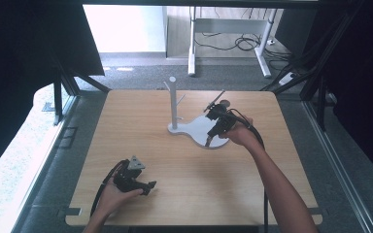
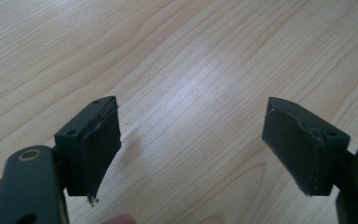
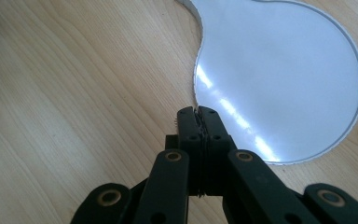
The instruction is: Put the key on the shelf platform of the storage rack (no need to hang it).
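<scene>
A white stand with an upright post and a flat rounded base sits at the middle of the wooden table. My right gripper points down at the near edge of that base, its jaws pressed together with nothing between them. In the right gripper view the shut tips hover at the rim of the white base. My left gripper rests near the table's front left. Its jaws stand wide apart in the left gripper view, with its fingertips over bare wood and nothing between them.
The table's front edge lies just behind the left hand. Grey floor surrounds the table, with a white desk frame and cables beyond the far edge. Dark frame struts stand at the right and left sides.
</scene>
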The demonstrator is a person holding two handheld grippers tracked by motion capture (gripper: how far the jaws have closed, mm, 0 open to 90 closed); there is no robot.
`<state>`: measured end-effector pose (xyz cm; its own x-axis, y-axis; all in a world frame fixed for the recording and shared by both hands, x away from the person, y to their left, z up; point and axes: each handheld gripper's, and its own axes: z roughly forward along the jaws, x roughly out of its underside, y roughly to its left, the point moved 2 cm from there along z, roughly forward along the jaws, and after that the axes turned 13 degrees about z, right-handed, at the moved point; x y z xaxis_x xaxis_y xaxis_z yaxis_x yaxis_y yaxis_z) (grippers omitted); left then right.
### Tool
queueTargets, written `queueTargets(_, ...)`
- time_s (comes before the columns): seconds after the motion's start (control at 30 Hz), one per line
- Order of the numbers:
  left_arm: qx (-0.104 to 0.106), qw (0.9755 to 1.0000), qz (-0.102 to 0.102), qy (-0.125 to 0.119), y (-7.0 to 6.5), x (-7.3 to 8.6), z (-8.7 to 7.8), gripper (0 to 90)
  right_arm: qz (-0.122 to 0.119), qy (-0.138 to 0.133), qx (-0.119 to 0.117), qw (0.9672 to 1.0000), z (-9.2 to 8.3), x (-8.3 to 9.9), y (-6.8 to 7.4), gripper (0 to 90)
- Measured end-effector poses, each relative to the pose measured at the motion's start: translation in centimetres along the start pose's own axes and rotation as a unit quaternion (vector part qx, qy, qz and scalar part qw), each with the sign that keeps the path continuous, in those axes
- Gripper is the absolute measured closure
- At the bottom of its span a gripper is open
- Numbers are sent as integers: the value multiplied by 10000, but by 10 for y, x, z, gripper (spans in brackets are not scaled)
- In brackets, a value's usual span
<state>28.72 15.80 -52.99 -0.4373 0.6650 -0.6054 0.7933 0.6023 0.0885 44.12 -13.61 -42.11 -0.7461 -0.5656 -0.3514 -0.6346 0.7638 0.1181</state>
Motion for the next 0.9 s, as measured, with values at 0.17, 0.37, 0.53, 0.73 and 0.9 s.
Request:
queueTargets(0.17,6,10000,13,4,0,0,0,196,41,18,5,10000,2,-2,-1,892)
queueTargets(0.37,6,10000,-5,-5,0,0,0,196,66,44,11,10000,7,-7,-3,892)
queueTargets(0.53,-4,10000,5,-11,1,1,0,196,181,29,34,9998,9,-11,-8,892)
queueTargets(0.73,-1,10000,-7,-7,2,1,-1,196,323,1,21,9995,12,-14,-19,892)
queueTargets(0.9,3,10000,7,-1,2,1,0,196,462,5,71,9989,15,-17,-29,893)
